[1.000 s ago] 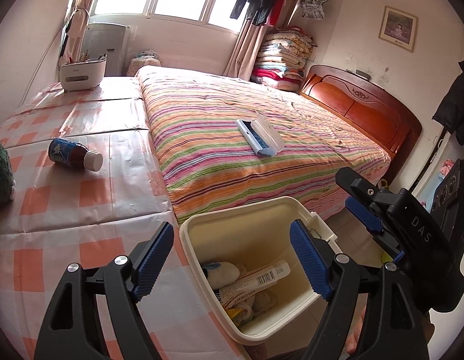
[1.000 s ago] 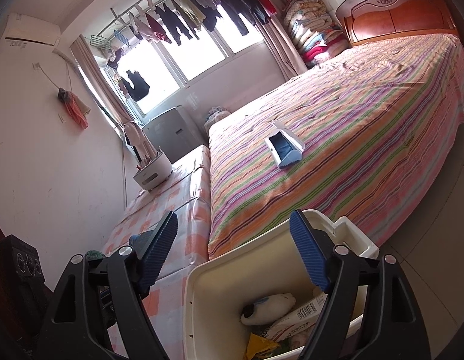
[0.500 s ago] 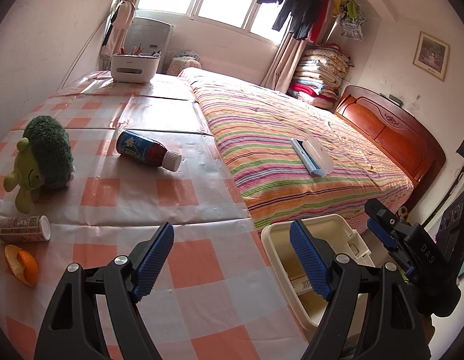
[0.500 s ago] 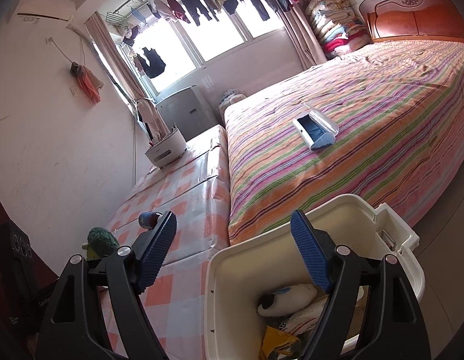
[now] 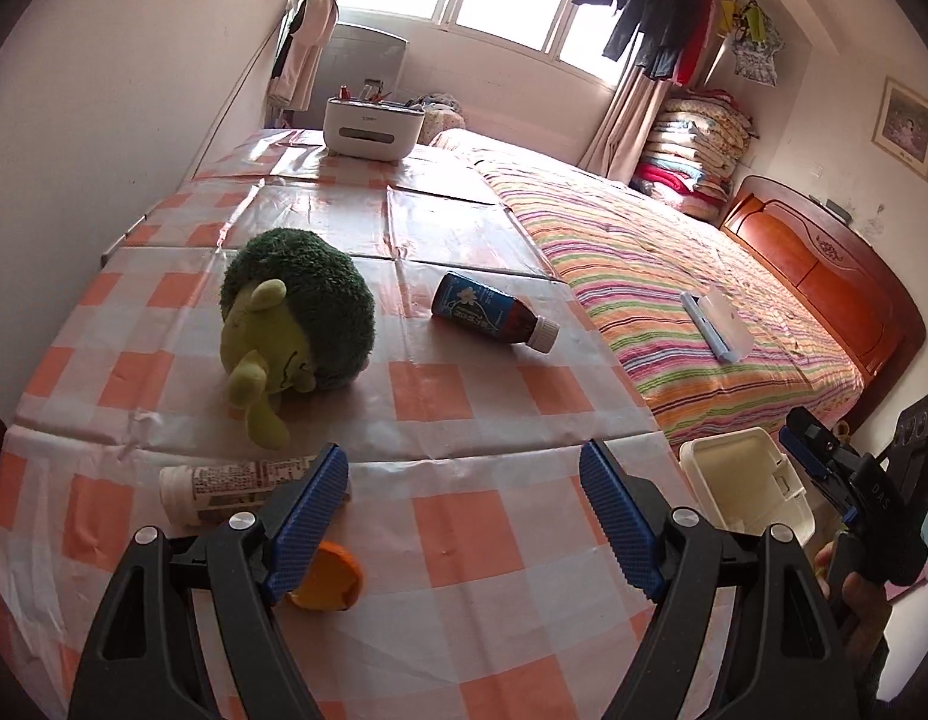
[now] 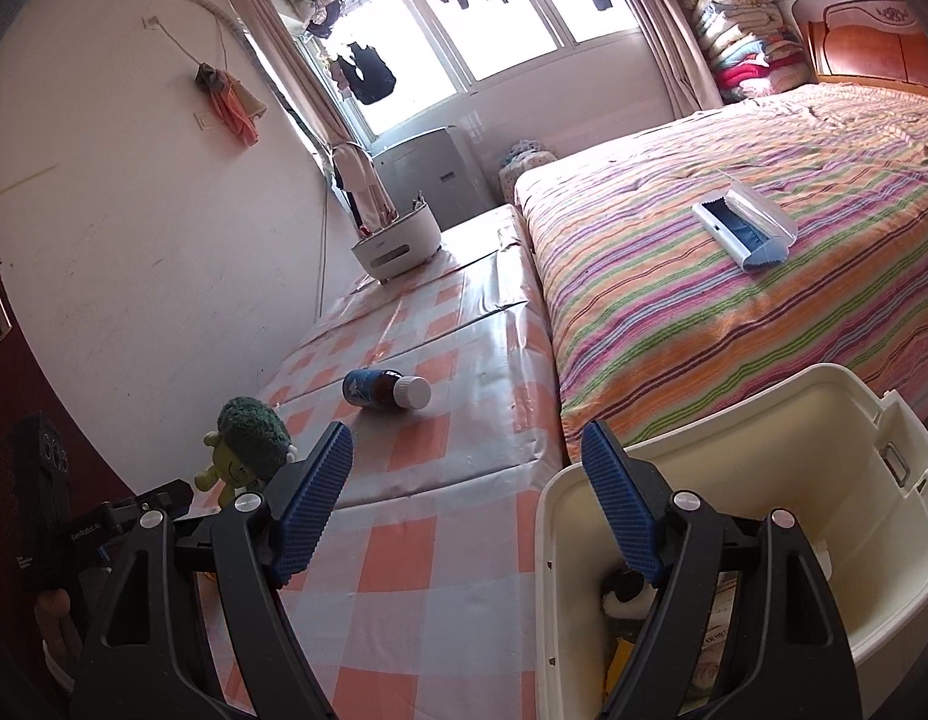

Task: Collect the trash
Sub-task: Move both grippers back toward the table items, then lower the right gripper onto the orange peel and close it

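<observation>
My left gripper (image 5: 464,516) is open and empty over the checkered table (image 5: 464,402). Beside its left finger lie a white labelled tube (image 5: 224,489) and an orange peel (image 5: 329,582). A blue-labelled bottle (image 5: 493,312) lies on its side farther back; it also shows in the right wrist view (image 6: 386,390). My right gripper (image 6: 466,510) is open and empty, above the near edge of the cream bin (image 6: 823,456), which holds wrappers and a small bottle. The bin (image 5: 745,486) stands off the table's right edge in the left wrist view, with the right gripper (image 5: 835,474) beside it.
A green plush toy (image 5: 296,318) sits on the table left of the bottle. A white organiser box (image 5: 371,129) stands at the table's far end. The striped bed (image 5: 673,288) adjoins the table on the right, with a white and blue case (image 5: 718,330) on it.
My left gripper has swung left from over the bin to over the table, bringing the plush toy, tube and orange peel into view. My right gripper has drifted left, still over the bin.
</observation>
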Action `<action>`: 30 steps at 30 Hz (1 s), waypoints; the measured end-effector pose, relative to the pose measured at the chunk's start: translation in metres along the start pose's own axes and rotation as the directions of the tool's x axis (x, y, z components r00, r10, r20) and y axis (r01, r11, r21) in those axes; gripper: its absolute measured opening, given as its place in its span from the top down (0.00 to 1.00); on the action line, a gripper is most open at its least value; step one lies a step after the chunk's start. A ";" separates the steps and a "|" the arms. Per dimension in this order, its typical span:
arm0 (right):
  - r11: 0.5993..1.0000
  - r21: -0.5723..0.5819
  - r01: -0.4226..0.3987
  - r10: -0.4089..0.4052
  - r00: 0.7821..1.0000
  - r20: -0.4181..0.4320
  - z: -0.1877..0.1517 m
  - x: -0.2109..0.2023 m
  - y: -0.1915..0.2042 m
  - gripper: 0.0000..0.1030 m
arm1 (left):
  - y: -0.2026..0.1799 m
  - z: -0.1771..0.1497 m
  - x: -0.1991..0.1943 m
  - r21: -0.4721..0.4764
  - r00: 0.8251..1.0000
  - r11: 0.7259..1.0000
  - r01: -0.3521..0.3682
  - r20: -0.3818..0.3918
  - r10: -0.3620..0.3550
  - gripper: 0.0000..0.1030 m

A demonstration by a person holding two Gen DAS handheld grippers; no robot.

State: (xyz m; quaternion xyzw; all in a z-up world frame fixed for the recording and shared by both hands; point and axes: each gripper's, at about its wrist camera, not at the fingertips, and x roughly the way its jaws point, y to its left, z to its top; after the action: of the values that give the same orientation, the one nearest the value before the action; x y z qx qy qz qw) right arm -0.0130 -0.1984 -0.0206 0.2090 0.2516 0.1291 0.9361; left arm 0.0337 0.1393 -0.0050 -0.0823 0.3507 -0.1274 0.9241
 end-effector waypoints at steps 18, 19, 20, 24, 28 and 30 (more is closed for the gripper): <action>0.858 -0.187 -0.479 0.362 0.821 -0.441 -0.057 0.073 0.141 0.25 | 0.079 0.009 0.026 0.406 0.963 0.911 0.068 -0.264 0.047 0.25; 0.849 -0.200 -0.488 0.359 0.812 -0.460 -0.060 0.077 0.147 0.25 | 0.080 0.009 0.029 0.419 0.960 0.906 0.067 -0.273 0.056 0.25; 0.843 -0.210 -0.495 0.354 0.805 -0.477 -0.064 0.080 0.152 0.25 | 0.082 0.009 0.032 0.430 0.956 0.900 0.071 -0.286 0.062 0.25; 0.823 -0.228 -0.521 0.341 0.773 -0.536 -0.072 0.097 0.165 0.25 | 0.083 0.005 0.042 0.484 0.937 0.869 0.098 -0.339 0.083 0.25; 0.806 -0.262 -0.531 0.317 0.760 -0.567 -0.076 0.111 0.180 0.25 | 0.085 0.000 0.052 0.512 0.919 0.851 0.117 -0.381 0.102 0.25; 0.796 -0.277 -0.538 0.305 0.753 -0.583 -0.078 0.117 0.188 0.26 | 0.083 -0.002 0.057 0.528 0.912 0.840 0.124 -0.394 0.113 0.25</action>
State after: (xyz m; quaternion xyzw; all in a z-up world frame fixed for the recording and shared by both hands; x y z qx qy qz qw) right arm 0.0185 0.0330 -0.0447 0.0089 0.4001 0.4448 0.8012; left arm 0.0884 0.2020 -0.0626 0.2100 0.4859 -0.2384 0.8142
